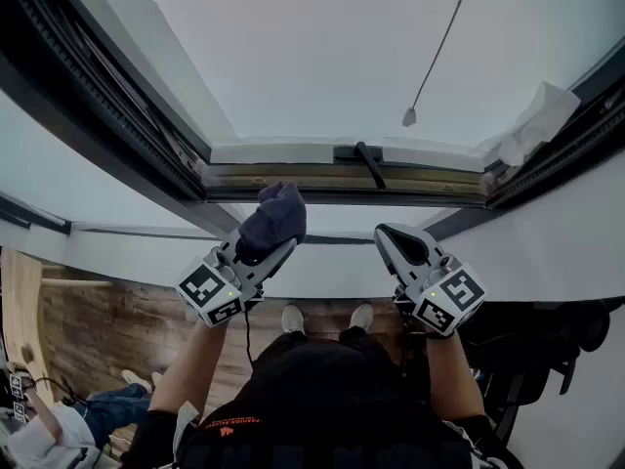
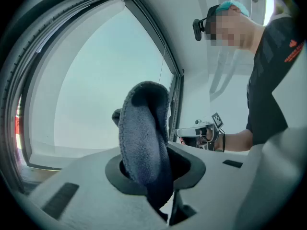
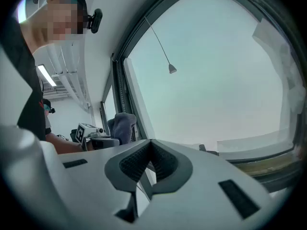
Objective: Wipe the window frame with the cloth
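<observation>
A dark blue-grey cloth point(image 1: 273, 218) is bunched between the jaws of my left gripper point(image 1: 272, 245), which is shut on it. The cloth hangs just below the window frame's bottom rail point(image 1: 293, 178), apart from it as far as I can see. In the left gripper view the cloth point(image 2: 144, 133) stands up out of the left gripper point(image 2: 159, 176) in front of the glass. My right gripper point(image 1: 388, 234) is beside it to the right, shut and empty. In its own view the right gripper point(image 3: 150, 166) points at the lower frame point(image 3: 261, 163), with the cloth point(image 3: 123, 125) off to the left.
A black window handle point(image 1: 369, 164) lies on the bottom rail. White crumpled paper point(image 1: 532, 125) sticks to the right side of the frame. A blind cord's pull point(image 1: 409, 117) hangs before the glass. A dark chair point(image 1: 532, 360) stands low right; a person point(image 1: 59, 428) sits low left.
</observation>
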